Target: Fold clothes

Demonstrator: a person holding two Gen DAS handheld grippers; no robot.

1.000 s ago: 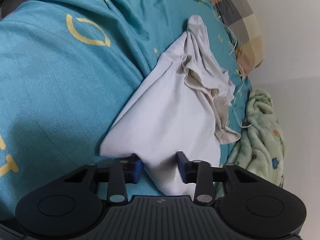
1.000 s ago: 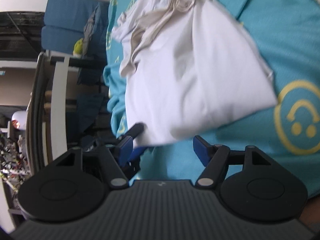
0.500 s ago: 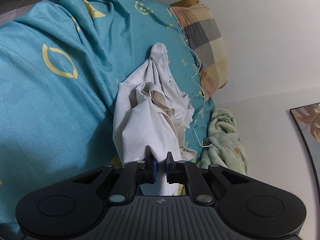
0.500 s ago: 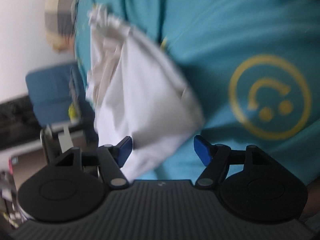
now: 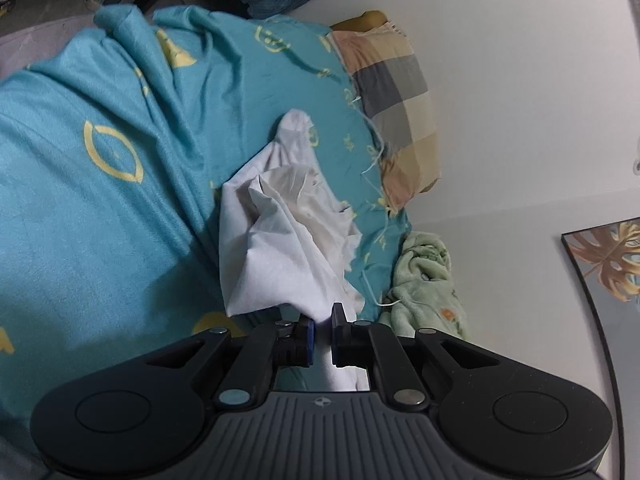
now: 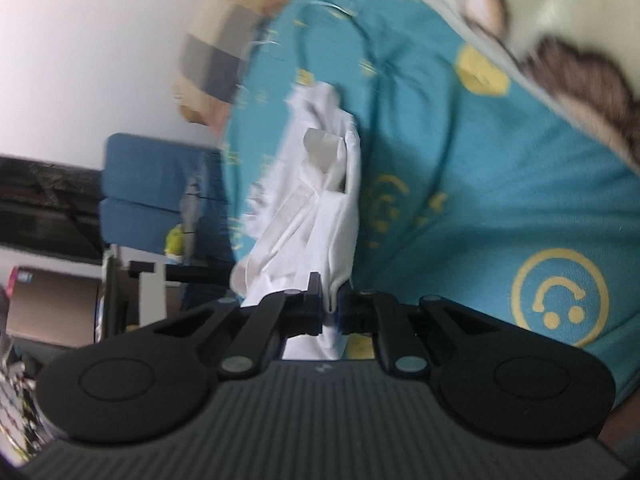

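Since a second ago your right tool [image 6: 331,309] has snapped from wide apart onto the shirt [image 5: 280,240], and both tools have lifted it from a flat spread into a hanging bunch. You now have the white shirt pinched in both: your left tool [image 5: 322,330] is clamped on a fold of it at the near edge, and the right one's jaws are closing with cloth pressed between them. From the tools the shirt trails away over the bed, its far tip still resting on the teal sheet [image 5: 100,220] with yellow smiley prints. Beyond that tip lies a checked pillow [image 5: 396,96] against the white wall. Beside the shirt, near the bed's edge, sits a crumpled green blanket [image 5: 428,280]. The right view is blurred; blue cushions [image 6: 156,192] show past the bed.
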